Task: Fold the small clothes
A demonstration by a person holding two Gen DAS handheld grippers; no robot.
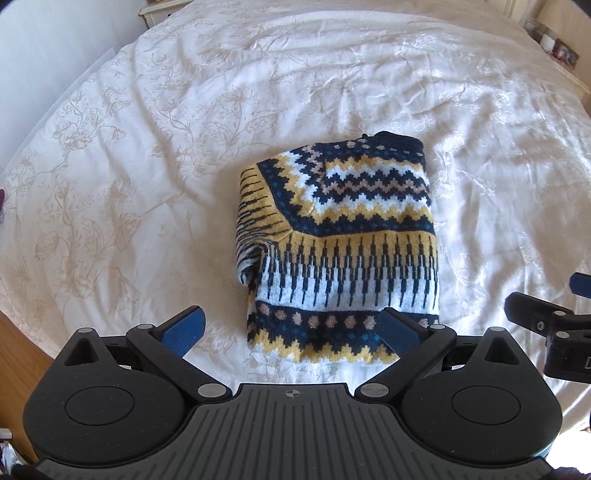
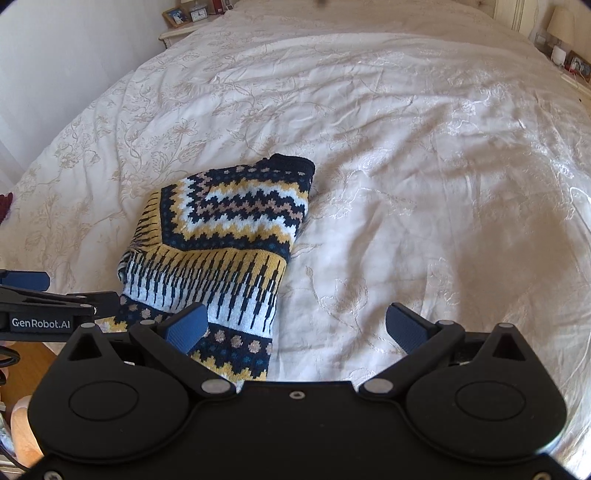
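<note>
Folded knit sweater [image 1: 338,251] (navy/yellow/white zigzag pattern) lies on the bed [image 1: 147,147], centre of the left wrist view, slightly right of middle; collar end toward the top of frame, hem band at the bottom, one sleeve tucked along its left edge. Bed cover is cream w/ a pale floral print, creased.

Left claw [image 1: 291,328] is spread wide, holding nothing; blue pads sit at lower left and lower right, w/ the sweater's hem between them. The right pad overlaps the hem's lower-right corner in the picture; can't tell if it touches.

Right claw [image 2: 297,325] also spread wide, nothing gripped. In the right wrist view the sweater [image 2: 218,243] is at centre-left, its left pad in front of the hem, right pad over bare bed cover [image 2: 424,184].

Each claw shows at the edge of the other's view: right one at the far right edge [image 1: 546,325], left one at the far left edge [image 2: 48,306].

Nightstand [image 2: 184,26] w/ a clock and photo frame at upper left in the right wrist view; lamp [image 2: 559,22] at upper right.
</note>
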